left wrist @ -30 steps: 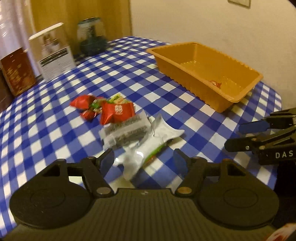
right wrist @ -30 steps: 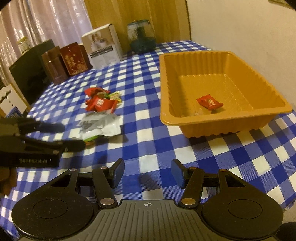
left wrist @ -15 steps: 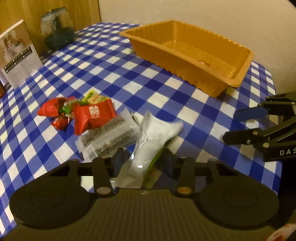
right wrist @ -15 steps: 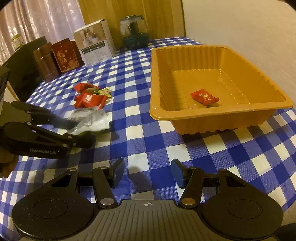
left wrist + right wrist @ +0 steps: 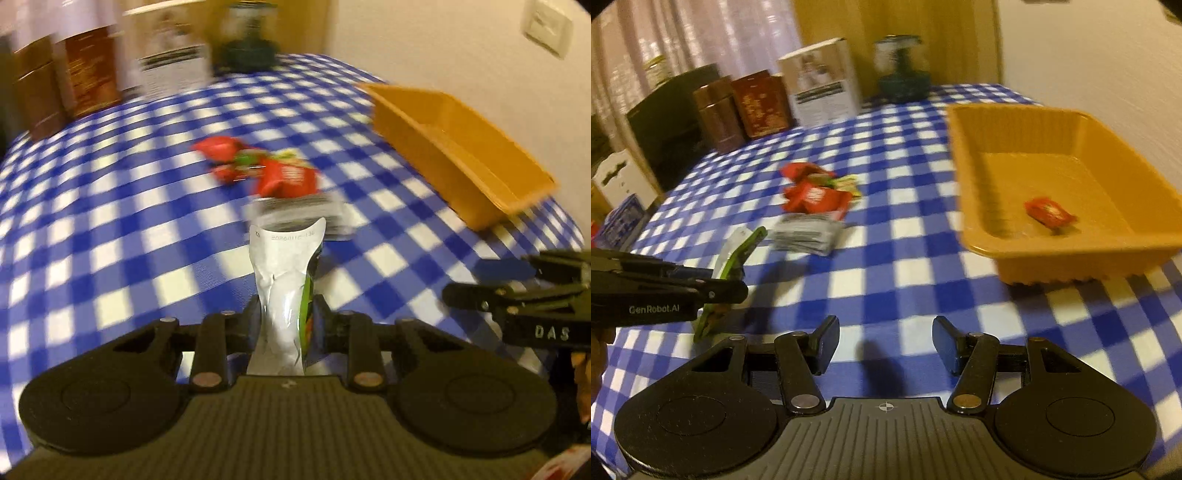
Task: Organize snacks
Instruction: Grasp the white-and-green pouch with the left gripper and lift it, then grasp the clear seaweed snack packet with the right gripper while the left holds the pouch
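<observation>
Our left gripper (image 5: pixel 286 314) is closing its jaws on a silver snack pouch (image 5: pixel 284 280) with a green printed face; both pads already press its lower half, and the pouch stands upright between them, its printed top edge curling toward twelve o'clock. From the right wrist view we see the same pouch edge-on, clear of the cloth. Our right gripper (image 5: pixel 885 345) holds its jaws partly open, nothing between them, above the checks.

The remaining snacks lie in a loose heap at twelve o'clock of the held pouch: a grey-and-clear packet (image 5: pixel 301 212), then a red wrapped packet (image 5: pixel 286 179) and smaller red sweets (image 5: pixel 218 147) (all blurred). An orange plastic tray (image 5: pixel 979 192) sits at two o'clock, with one red sweet (image 5: pixel 1049 212) on its floor.

Everything rests on a blue-and-white checked tablecloth (image 5: pixel 886 266). At the far edge stand a white carton (image 5: pixel 822 86), two brown tins (image 5: pixel 738 107) and a glass jar (image 5: pixel 901 68), against wood panelling and a curtain.
</observation>
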Demonstrator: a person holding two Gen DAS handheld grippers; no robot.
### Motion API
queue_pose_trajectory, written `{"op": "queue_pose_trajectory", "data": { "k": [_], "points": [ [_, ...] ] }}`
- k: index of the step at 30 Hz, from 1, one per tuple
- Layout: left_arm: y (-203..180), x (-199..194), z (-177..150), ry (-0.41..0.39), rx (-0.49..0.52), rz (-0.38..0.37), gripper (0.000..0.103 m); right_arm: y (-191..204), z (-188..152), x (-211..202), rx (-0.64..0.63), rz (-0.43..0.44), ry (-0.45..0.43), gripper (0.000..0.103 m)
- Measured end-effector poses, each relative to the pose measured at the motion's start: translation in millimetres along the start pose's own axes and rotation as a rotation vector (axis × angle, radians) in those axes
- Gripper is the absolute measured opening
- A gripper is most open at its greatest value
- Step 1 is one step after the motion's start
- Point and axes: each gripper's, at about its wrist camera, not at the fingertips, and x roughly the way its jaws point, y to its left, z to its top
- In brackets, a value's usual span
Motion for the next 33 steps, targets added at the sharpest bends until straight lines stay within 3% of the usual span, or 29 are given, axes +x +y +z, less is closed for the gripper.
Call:
{"op": "queue_pose_trajectory", "data": {
  "k": [6, 14, 20, 26, 33],
  "points": [
    [30, -11, -9, -0.023, -0.124, 0.058, 0.025, 28, 17, 23, -0.119, 0.061, -0.030, 0.056],
    [41, -13, -9, -0.052, -0.134, 0.085, 0.025, 57, 61, 66, -0.369, 0.072, -0.092, 0.056],
    [42, -7, -8, -0.045, -0.128, 0.086, 0.025, 67, 76, 105, -0.495, 0.122, -0.013, 0.056],
    [43, -6, -9, -0.045, -0.131, 0.083, 0.026, 68, 70, 112, -0.496, 0.162, 0.067, 0.056],
    [42, -4, -10, -0.044, -0.135, 0.081, 0.026, 67, 60, 87, -0.465, 0.219, 0.096, 0.056]
  ]
}}
